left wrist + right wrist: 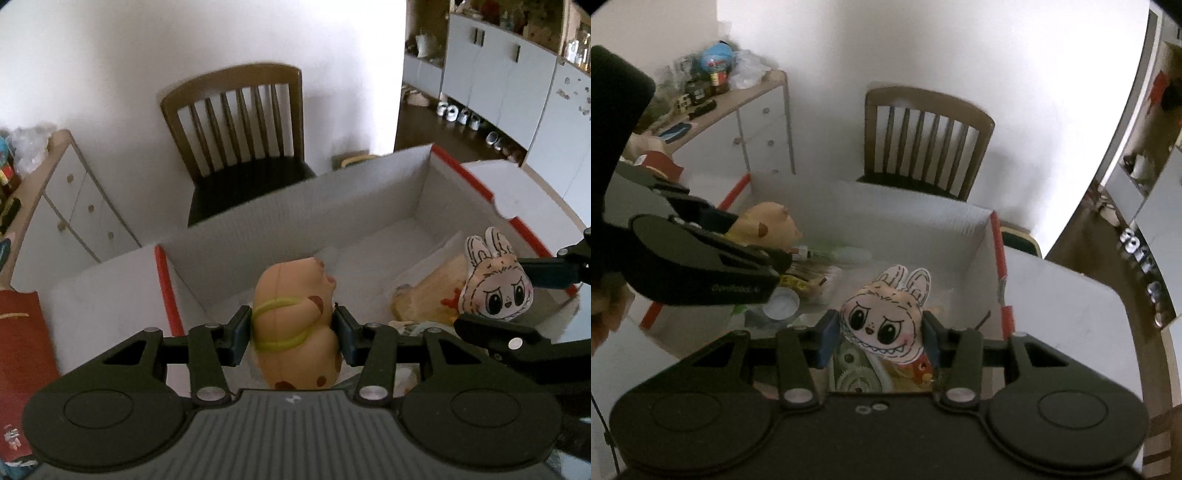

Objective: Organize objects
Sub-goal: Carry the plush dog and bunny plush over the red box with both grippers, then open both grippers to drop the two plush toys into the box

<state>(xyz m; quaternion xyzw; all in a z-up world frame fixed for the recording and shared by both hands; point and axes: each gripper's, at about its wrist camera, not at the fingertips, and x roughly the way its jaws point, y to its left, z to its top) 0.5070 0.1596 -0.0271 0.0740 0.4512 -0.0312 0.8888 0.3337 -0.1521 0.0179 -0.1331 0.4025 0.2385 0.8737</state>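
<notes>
- Left wrist view, at 9 o'clock: a white drawer unit (70, 206) w/ round knobs stands by the wall. A red bag (22, 354) sits just below it, at the left edge.
- At 12 o'clock: a brown wooden chair (240, 133) w/ a dark seat, behind the box.
- Middle: a big white box (295, 206) w/ red edges sits open on the counter (532, 184).
- Left gripper (293, 332) at 6 o'clock: jaws clamped on a tan squishy toy (295, 317) w/ brown spots and a yellow-green band around it. The toy is held over the near-left part of the box, above the floor of it.
- At 3 o'clock: the bunny face toy (491, 280) w/ big sad eyes and two ears, over the right part of the box, near the tan squishy toy but not touching. A tan thing (424, 295) lies in the box just behind it; can't tell what.
- Right wrist view, right gripper (881, 334) at 6 o'clock: jaws clamped on the bunny face toy (886, 317), one pad on each cheek. It has a zigzag tooth grin.
- Same view at 9 o'clock: the left gripper w/ the tan squishy toy (768, 225), over small stuff lying in the box, incl. a white round cap (781, 302).
- Far right at 2 o'clock, left wrist view: grey-white cupboards (498, 74) w/ shoes (458, 116) in a row on the floor.
</notes>
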